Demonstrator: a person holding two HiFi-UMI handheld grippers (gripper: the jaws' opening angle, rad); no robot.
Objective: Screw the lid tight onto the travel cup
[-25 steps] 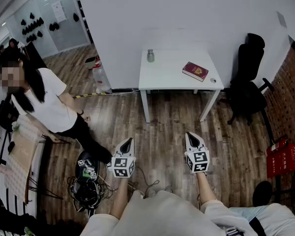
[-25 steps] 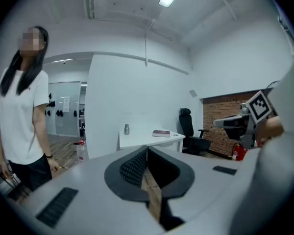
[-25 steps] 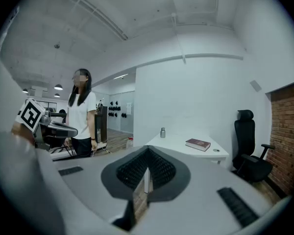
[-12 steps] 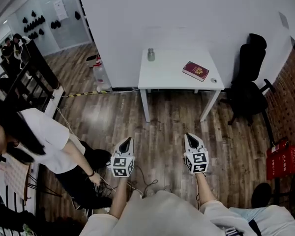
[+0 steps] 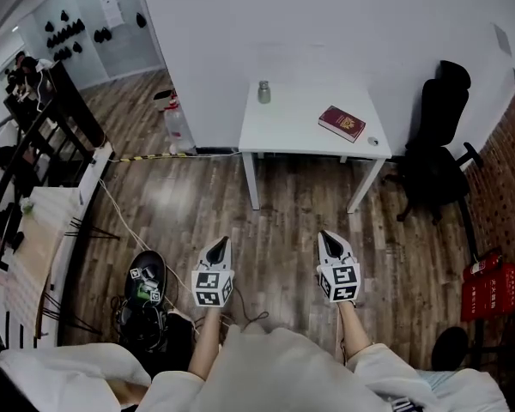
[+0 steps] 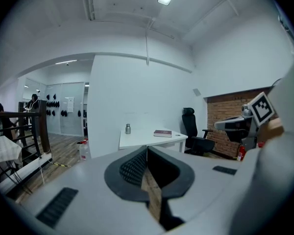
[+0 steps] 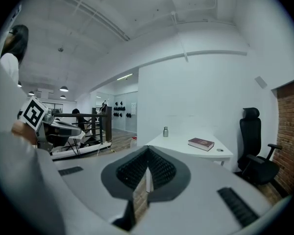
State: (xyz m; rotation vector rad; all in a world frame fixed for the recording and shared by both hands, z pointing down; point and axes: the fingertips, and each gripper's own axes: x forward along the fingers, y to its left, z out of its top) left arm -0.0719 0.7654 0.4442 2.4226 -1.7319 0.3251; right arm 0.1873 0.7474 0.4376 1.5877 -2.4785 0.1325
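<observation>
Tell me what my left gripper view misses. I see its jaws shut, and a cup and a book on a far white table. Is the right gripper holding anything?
Observer: No. The right gripper has its jaws shut, with nothing between them.
Operator: Anything else up there?
Observer: A small round thing lies to the right of the book, near the edge of the table. It is too small to name.
Operator: What is down beside me?
Observer: Black gear with cables sits on the floor, to the left of the left gripper.
</observation>
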